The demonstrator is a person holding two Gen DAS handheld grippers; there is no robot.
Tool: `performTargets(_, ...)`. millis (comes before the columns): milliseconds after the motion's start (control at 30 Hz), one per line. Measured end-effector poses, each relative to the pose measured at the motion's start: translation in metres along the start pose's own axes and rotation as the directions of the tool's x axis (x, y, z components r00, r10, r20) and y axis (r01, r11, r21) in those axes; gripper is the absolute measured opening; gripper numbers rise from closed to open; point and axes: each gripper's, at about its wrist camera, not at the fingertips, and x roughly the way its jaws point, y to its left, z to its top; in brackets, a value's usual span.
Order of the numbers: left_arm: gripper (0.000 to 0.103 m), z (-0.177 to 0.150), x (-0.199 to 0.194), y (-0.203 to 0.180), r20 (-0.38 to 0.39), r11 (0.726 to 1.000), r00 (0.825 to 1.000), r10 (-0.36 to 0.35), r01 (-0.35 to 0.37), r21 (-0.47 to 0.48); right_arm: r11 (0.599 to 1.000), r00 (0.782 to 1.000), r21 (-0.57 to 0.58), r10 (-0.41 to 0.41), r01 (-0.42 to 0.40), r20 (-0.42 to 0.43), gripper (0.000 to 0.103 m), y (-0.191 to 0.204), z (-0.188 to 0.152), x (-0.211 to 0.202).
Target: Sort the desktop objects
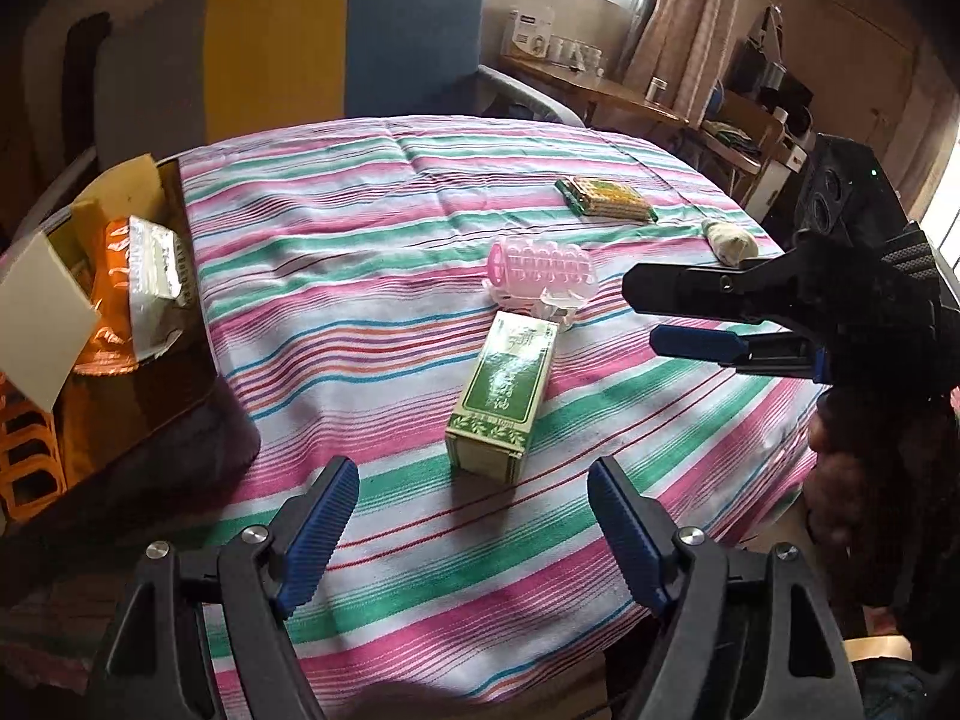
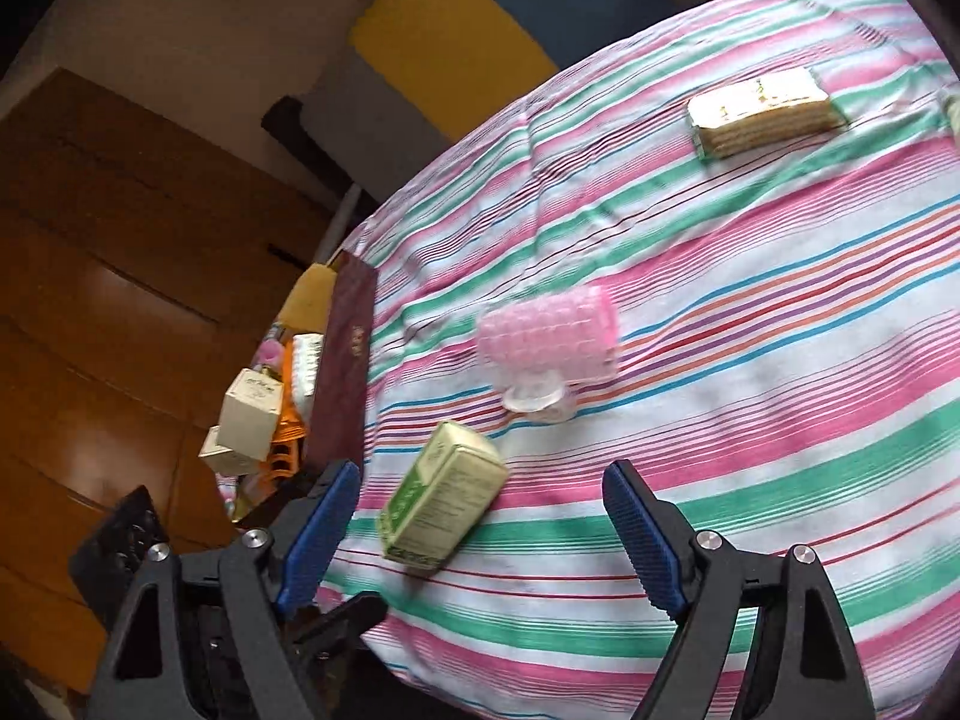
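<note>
A green and cream carton [image 1: 503, 396] lies on the striped tablecloth [image 1: 372, 228], just ahead of my left gripper [image 1: 474, 531], which is open and holds nothing. Behind the carton sits a pink bumpy plastic roller [image 1: 543, 270], and farther back a flat green and yellow packet [image 1: 605, 198]. My right gripper [image 1: 645, 315] comes in from the right, level with the roller, with nothing between its fingers. In the right wrist view the right gripper [image 2: 483, 531] stands open over the cloth, the carton [image 2: 441, 507] just ahead of its left finger, the roller [image 2: 549, 342] and packet [image 2: 765, 111] beyond.
A dark brown box [image 1: 150, 372] at the table's left edge holds an orange bag [image 1: 117, 294], a silver packet [image 1: 157, 264] and a pale carton [image 1: 42, 312]. A small pale lump [image 1: 729, 240] lies near the right rim. A sofa [image 1: 336, 30] stands behind; wooden floor [image 2: 108, 300] lies left.
</note>
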Motion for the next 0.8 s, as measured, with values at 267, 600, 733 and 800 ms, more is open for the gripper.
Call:
performTargets(267, 0.077, 0.02, 0.026, 0.002, -0.036, 0.998, 0.999, -0.028, 0.03, 0.054, 0.977, 0.984, -0.121, -0.171, 0.175, 0.042, 0.085, 0.0, 0.044, 0.006)
performTargets(600, 0.068, 0.025, 0.049, 0.015, -0.067, 0.997, 0.995, -0.072, 0.072, -0.003, 0.925, 0.963, -0.343, -0.226, 0.164, -0.15, 0.07, 0.044, 0.086, 0.092)
performTargets(733, 0.068, 0.024, 0.048, 0.015, -0.058, 0.997, 0.995, -0.075, 0.075, -0.011, 0.899, 0.937, -0.385, -0.296, 0.208, -0.186, 0.049, 0.035, 0.076, 0.1)
performTargets(800, 0.063, 0.023, 0.048, 0.015, -0.055, 0.997, 0.996, -0.075, 0.073, -0.025, 0.898, 0.934, -0.38, -0.308, 0.224, -0.178, 0.038, 0.03, 0.07, 0.09)
